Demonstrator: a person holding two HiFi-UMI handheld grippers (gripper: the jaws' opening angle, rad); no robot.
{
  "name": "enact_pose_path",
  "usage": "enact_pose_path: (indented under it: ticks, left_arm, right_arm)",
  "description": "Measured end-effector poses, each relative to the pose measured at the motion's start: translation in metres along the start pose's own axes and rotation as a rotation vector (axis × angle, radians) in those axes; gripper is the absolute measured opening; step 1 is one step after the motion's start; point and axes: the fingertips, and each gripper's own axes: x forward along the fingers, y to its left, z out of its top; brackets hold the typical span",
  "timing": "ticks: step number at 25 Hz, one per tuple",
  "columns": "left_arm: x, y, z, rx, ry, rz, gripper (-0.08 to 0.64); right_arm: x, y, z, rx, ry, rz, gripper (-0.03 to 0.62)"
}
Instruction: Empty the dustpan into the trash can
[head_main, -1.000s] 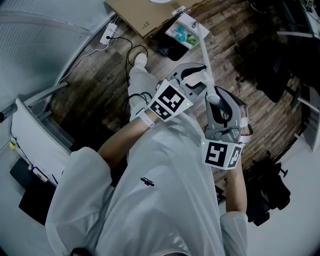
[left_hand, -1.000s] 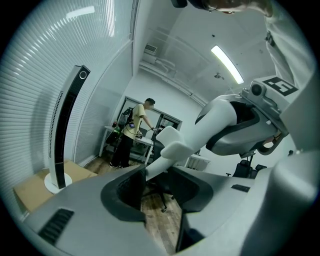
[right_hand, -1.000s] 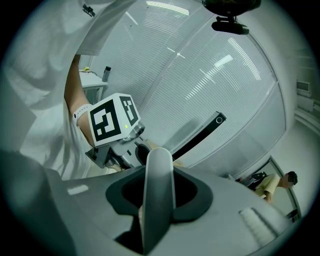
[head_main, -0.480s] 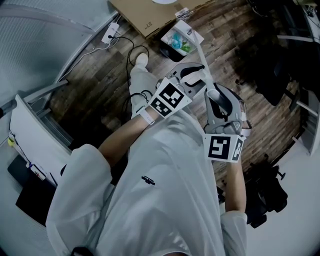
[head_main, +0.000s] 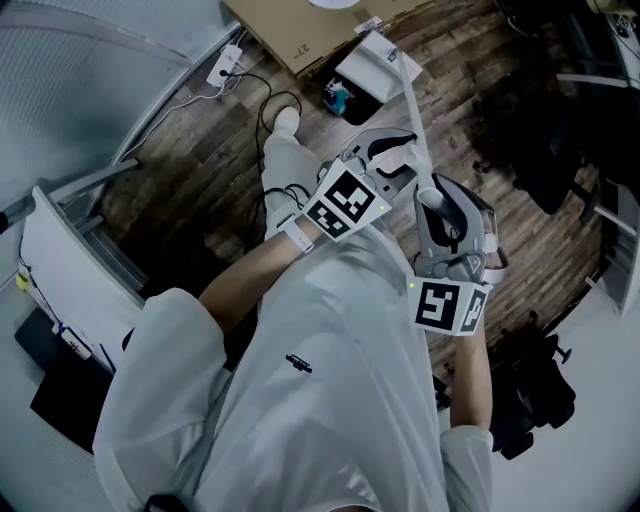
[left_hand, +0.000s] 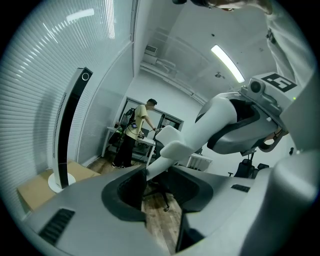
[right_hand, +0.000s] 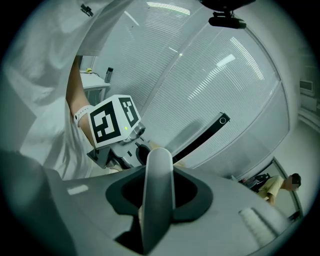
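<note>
The white dustpan (head_main: 372, 62) is tipped up over the black trash can (head_main: 356, 103), and blue-green litter (head_main: 335, 97) lies in the can's mouth. Its long white handle (head_main: 412, 120) runs back to both grippers. My left gripper (head_main: 392, 152) is shut on the handle lower down; the handle (left_hand: 162, 152) passes between its jaws in the left gripper view. My right gripper (head_main: 440, 195) is shut on the handle's upper end (right_hand: 159, 180). From the right gripper view, the left gripper (right_hand: 122, 150) shows just ahead.
A cardboard sheet (head_main: 290, 30) lies past the can, with a power strip (head_main: 225, 62) and cable (head_main: 270, 100) on the wood floor. Black chairs (head_main: 545, 150) stand at the right. A tower fan (left_hand: 67, 135) and a distant person (left_hand: 137, 132) show in the left gripper view.
The dustpan has tilted up over the can: its litter, earlier lying in the pan, has slid into the can. Both grippers have kept their hold on the handle.
</note>
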Motion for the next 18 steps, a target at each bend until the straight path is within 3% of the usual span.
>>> enact_pose_path:
  ticks: [18]
  left_arm:
    - [0.022, -0.036, 0.019, 0.065, 0.028, -0.096, 0.138]
  right_arm:
    - [-0.035, -0.022, -0.015, 0.104, 0.021, -0.117, 0.110]
